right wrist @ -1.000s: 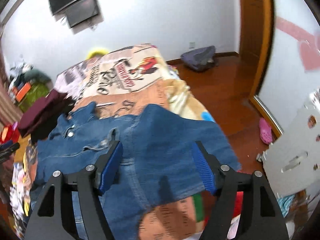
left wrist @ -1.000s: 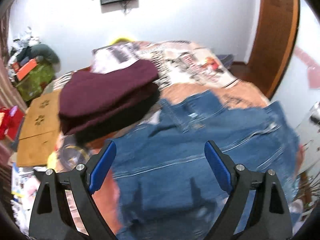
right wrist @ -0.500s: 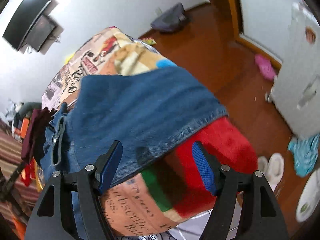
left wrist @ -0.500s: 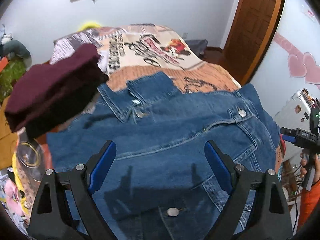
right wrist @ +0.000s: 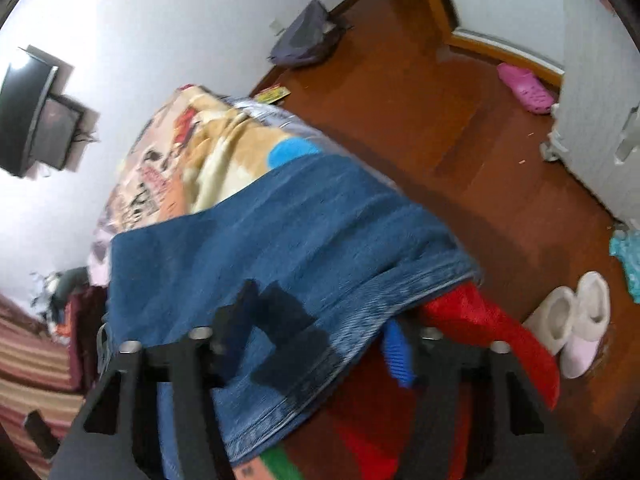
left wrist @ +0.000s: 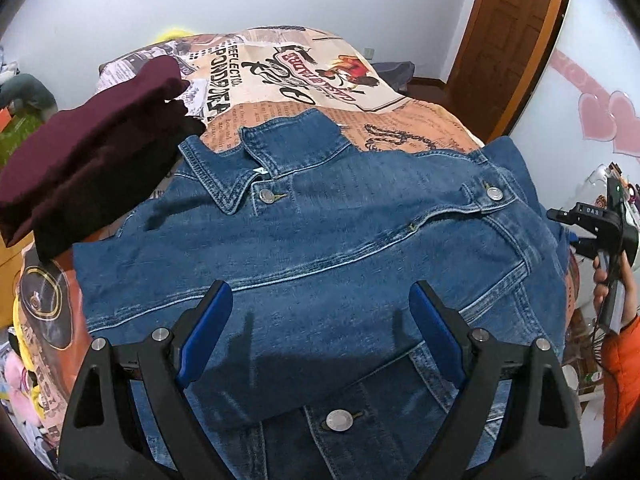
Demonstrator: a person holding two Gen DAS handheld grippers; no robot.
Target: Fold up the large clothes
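**A:** Closing now, the right gripper [right wrist: 316, 344] has its jaws coming together around the hem of the denim jacket [left wrist: 320, 248]. A second ago it looked across the whole garment from higher up with the jaws wider; since then it has dropped to the bed's edge and rolled, so the floor and the white slippers [right wrist: 576, 320] fill its view.

**B:** Is the cloth actually pinched?

**A:** The hem lies between the two blue pads, but the frame is smeared and I can't see them pressing on it yet. My judgement is that a grasp is being taken for the first fold.

**B:** And the left gripper [left wrist: 320, 320]?

**A:** Jaws wide, nothing in them. It has sunk closer to the jacket and hovers over the front panel, above the lower button [left wrist: 339, 420].

**B:** Where does the jacket lie?

**A:** Spread front-up on the printed bedspread [left wrist: 304, 68], collar toward the far end, one edge hanging over the side above a red blanket [right wrist: 472, 320]. A folded maroon garment [left wrist: 92, 140] sits beside the collar.

**B:** Any boxes or baskets?

**A:** None I can make out in either view
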